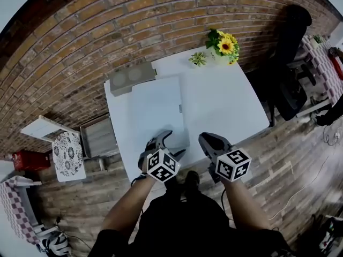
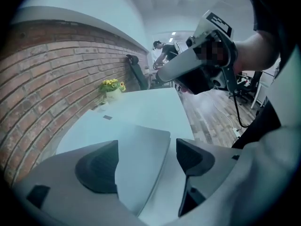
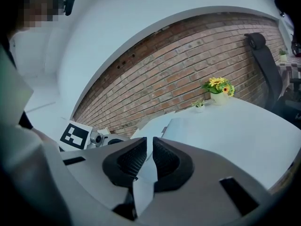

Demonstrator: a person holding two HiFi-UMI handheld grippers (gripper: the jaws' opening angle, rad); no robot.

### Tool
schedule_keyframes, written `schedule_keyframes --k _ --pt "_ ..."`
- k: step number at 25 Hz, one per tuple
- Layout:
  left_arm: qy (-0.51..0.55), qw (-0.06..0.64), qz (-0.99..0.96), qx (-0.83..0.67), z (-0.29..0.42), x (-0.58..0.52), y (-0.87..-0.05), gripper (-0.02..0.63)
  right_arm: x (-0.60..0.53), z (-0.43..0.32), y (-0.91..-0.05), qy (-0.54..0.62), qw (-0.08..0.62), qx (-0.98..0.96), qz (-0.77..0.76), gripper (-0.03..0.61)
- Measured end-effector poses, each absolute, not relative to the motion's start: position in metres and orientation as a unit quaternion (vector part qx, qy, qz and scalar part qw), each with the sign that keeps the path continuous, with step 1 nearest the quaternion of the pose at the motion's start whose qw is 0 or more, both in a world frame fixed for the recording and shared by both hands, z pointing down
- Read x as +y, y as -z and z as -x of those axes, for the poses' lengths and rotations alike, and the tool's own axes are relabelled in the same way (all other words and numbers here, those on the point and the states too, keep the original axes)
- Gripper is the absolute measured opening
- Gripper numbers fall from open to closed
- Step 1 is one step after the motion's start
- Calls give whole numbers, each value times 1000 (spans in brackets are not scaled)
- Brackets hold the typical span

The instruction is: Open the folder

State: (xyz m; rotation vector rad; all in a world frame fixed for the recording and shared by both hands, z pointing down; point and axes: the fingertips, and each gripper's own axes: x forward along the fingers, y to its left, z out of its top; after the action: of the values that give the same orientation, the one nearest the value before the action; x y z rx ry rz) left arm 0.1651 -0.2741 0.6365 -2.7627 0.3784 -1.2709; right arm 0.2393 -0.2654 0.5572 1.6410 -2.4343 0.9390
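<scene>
Spreading wide in its own view, the jaws of the left gripper (image 2: 146, 159) stood well apart, framing a corner of the pale folder (image 2: 141, 145) without either pad pressing on it. The right gripper's (image 3: 146, 157) jaws were drawn almost together, with only a thin slit between the pads and nothing pinched there. From the head view, the left gripper (image 1: 176, 142) hung over the near edge of the folder (image 1: 158, 108), which lay flat and closed on the left half of the white table (image 1: 225, 100), while the right gripper (image 1: 204, 139) sat just beside it at the table's near edge. A grey box (image 1: 131, 78), a small plant (image 1: 197, 59) and a pot of sunflowers (image 1: 224, 46) stood along the far side by the brick wall (image 1: 80, 42).
</scene>
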Motion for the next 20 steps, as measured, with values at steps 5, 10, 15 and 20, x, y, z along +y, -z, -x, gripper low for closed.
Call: schedule_keyframes --k 5,10,15,20 --pt "440 63 886 132 -166 -281 -647 385 -264 -244 -563 -309 30 -794 -522 55" --pt "460 72 876 128 -168 -286 -658 367 -262 -246 -570 -314 39 -796 -516 55" --pt "467 50 876 107 -173 -278 -667 289 -260 -240 -587 -324 61 -798 -505 55" --pt "466 34 878 107 -173 -277 -666 253 -256 -234 -597 -332 72 -799 -497 57"
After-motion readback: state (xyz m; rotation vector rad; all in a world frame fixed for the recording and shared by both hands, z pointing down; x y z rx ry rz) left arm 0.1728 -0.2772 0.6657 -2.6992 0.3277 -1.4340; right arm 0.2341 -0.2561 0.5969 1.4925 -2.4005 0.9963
